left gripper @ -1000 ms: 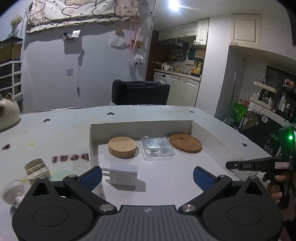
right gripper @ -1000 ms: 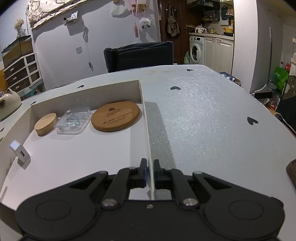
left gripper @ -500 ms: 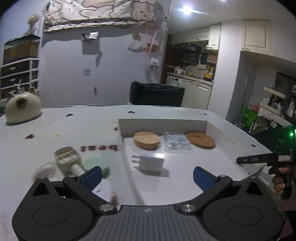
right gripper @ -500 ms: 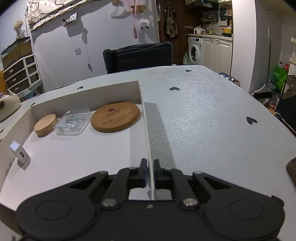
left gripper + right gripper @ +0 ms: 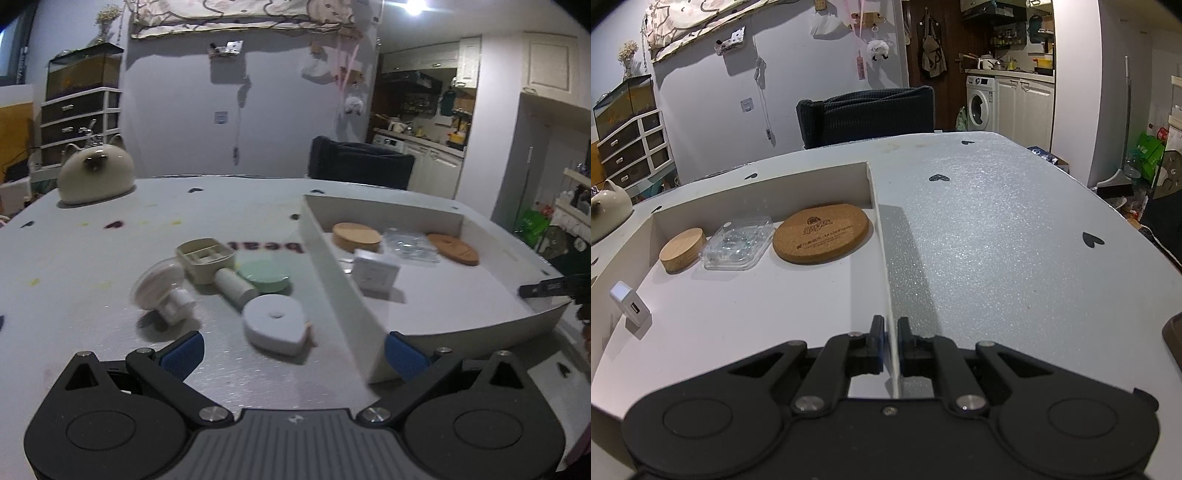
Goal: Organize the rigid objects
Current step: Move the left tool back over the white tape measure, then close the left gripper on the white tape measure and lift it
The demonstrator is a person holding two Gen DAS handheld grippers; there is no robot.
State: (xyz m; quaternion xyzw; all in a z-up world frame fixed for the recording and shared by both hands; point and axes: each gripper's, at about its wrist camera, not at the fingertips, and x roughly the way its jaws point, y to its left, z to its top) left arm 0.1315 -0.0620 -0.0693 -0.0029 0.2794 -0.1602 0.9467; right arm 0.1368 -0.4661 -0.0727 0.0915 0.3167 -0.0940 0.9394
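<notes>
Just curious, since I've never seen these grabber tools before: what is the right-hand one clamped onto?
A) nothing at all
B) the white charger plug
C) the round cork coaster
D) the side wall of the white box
D: the right gripper has its jaws pinched on the thin side wall of the white box, while the cork coaster and charger plug lie untouched inside.

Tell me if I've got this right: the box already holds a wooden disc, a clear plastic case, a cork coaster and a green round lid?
Not quite. The green round lid lies on the table outside the box, as the left wrist view shows. The fourth item inside is a white charger, beside the wooden disc, clear plastic case and cork coaster.
</notes>
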